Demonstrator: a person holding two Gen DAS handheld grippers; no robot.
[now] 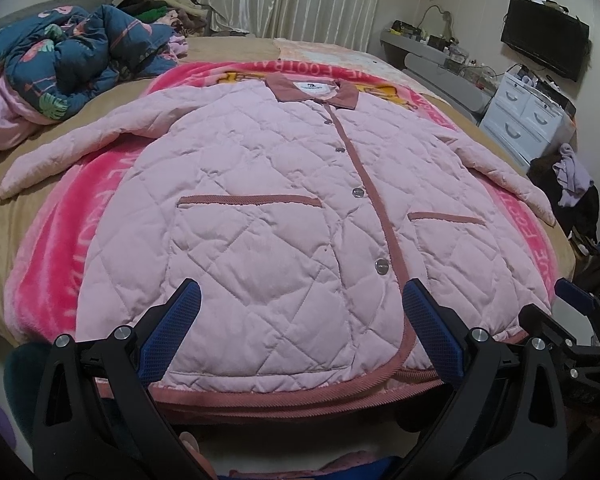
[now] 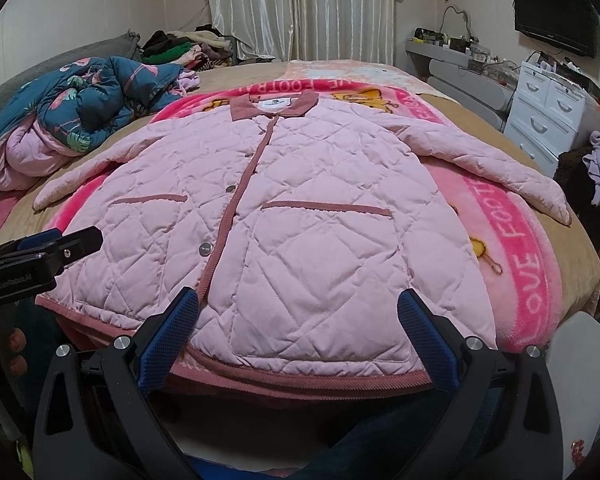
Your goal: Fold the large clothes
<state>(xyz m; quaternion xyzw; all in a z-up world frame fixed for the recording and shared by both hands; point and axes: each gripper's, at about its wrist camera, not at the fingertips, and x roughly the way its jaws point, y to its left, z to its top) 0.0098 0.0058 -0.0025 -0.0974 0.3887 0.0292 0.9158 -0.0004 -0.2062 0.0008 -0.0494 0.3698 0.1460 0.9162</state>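
Your pink quilted jacket (image 1: pixel 260 200) lies flat and buttoned on the pink blanket (image 1: pixel 48 264), collar far, hem near. Your left gripper (image 1: pixel 300 300) and right gripper (image 2: pixel 298 304) hover over the hem, jaws apart, holding nothing. Pinch each sleeve at its cuff and fold it squarely across the chest.

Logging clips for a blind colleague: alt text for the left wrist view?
A pink quilted jacket lies buttoned, front up, on a pink blanket on a bed. The open left gripper hovers over its hem, the right gripper alongside.
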